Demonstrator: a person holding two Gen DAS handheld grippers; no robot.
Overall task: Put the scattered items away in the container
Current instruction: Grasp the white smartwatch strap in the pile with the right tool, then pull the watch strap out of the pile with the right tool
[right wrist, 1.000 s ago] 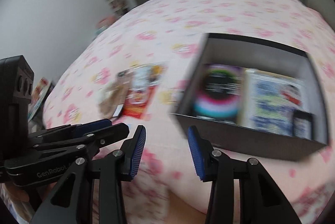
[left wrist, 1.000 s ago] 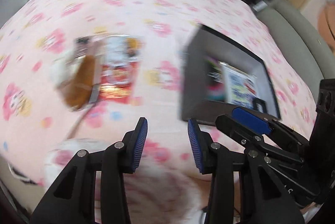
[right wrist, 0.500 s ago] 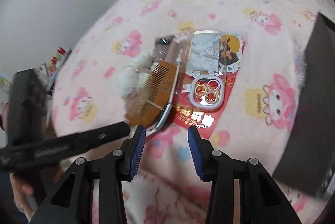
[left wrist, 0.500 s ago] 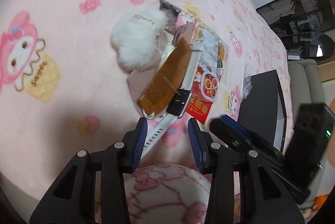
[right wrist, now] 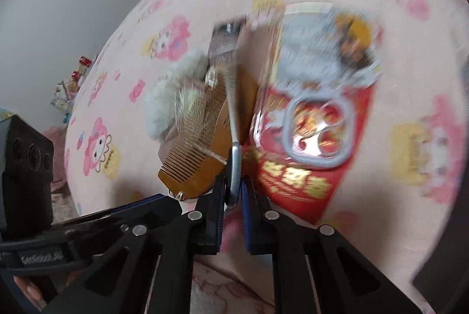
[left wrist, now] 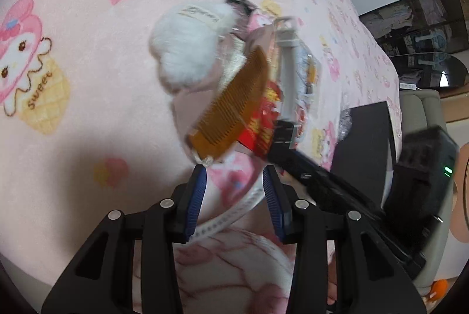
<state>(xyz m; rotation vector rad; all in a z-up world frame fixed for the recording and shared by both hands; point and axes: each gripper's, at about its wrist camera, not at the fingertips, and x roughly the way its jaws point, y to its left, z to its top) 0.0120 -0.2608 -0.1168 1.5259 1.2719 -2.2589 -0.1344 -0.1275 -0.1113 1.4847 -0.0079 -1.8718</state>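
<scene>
A pile of items lies on the pink cartoon-print blanket. It holds a brown comb (left wrist: 234, 103) (right wrist: 199, 144), a white fluffy puff (left wrist: 184, 50) (right wrist: 173, 94), a watch with a white strap (left wrist: 285, 79) (right wrist: 234, 120), a clear phone case (right wrist: 316, 132) and a red packet (right wrist: 299, 182). My right gripper (right wrist: 233, 185) is shut on the watch; it also shows in the left wrist view (left wrist: 281, 135). My left gripper (left wrist: 234, 185) is open just short of the comb, with the strap's tail between its fingers. The black box (left wrist: 366, 144) stands to the right.
The blanket (left wrist: 73, 108) spreads wide to the left of the pile. A grey sofa (left wrist: 422, 105) stands beyond the box. Small toys (right wrist: 70, 79) sit by the wall at the left in the right wrist view.
Both grippers have moved in closer to the pile. My right gripper was open half a second ago and has now shut on the watch. The left gripper stays open.
</scene>
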